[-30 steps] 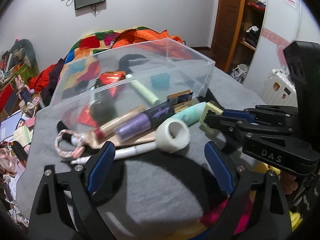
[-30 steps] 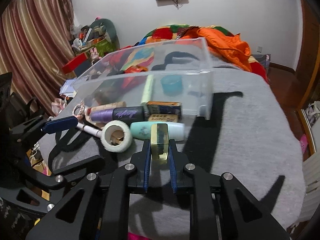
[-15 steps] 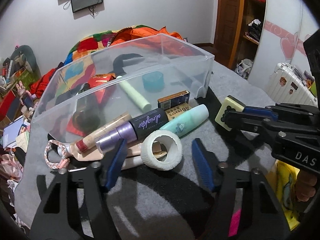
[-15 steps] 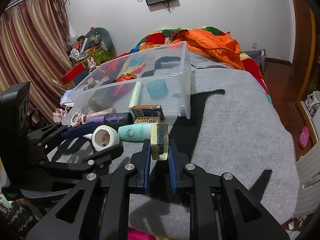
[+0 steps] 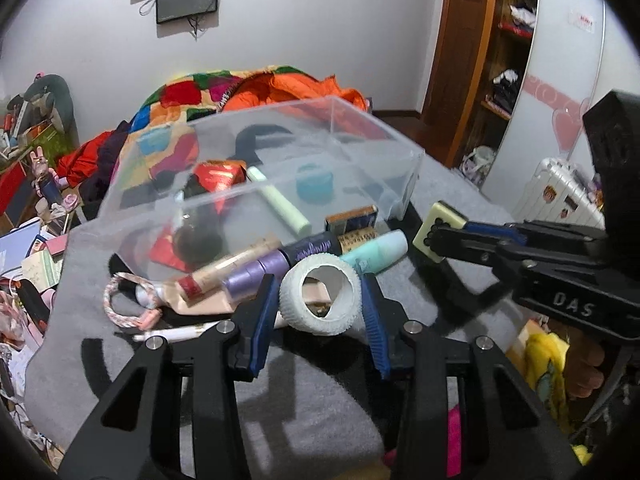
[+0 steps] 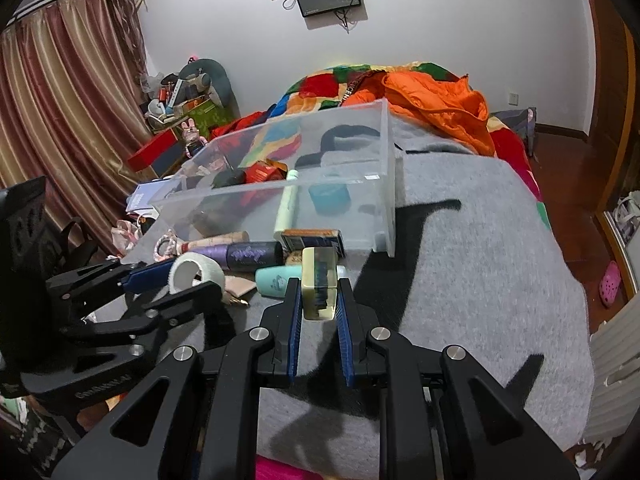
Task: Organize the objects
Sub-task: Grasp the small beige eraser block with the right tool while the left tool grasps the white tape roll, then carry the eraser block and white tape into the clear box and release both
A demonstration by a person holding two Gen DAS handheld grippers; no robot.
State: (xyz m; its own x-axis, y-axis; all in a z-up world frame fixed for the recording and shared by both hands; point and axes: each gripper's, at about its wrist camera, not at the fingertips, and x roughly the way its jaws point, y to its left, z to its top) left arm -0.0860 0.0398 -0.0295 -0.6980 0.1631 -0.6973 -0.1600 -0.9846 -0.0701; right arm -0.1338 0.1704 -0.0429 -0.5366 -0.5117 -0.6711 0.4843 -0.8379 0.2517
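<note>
A clear plastic bin [image 5: 224, 208] [image 6: 372, 184] stands on the grey blanket with a teal cup, a pale green tube and red packets inside. In front of it lie a white tape roll [image 5: 320, 300] [image 6: 196, 276], a purple tube [image 5: 276, 264], a mint bottle [image 5: 376, 254] and a small blue box [image 5: 352, 218]. My left gripper [image 5: 318, 320] has its jaws on both sides of the tape roll, touching or nearly so. My right gripper [image 6: 318, 312] is shut on a pale yellow block with black dots [image 6: 319, 284] [image 5: 438, 228], held above the blanket.
A braided ring [image 5: 128, 304] and a white pen [image 5: 176, 334] lie left of the roll. A bright orange quilt [image 6: 436, 100] is heaped behind the bin. The grey blanket [image 6: 480, 264] stretches to the right. Clutter fills the floor at left [image 5: 32, 232].
My left gripper moved forward and narrowed its jaws around the tape roll. My right gripper lifted the yellow block up and away from the mint bottle.
</note>
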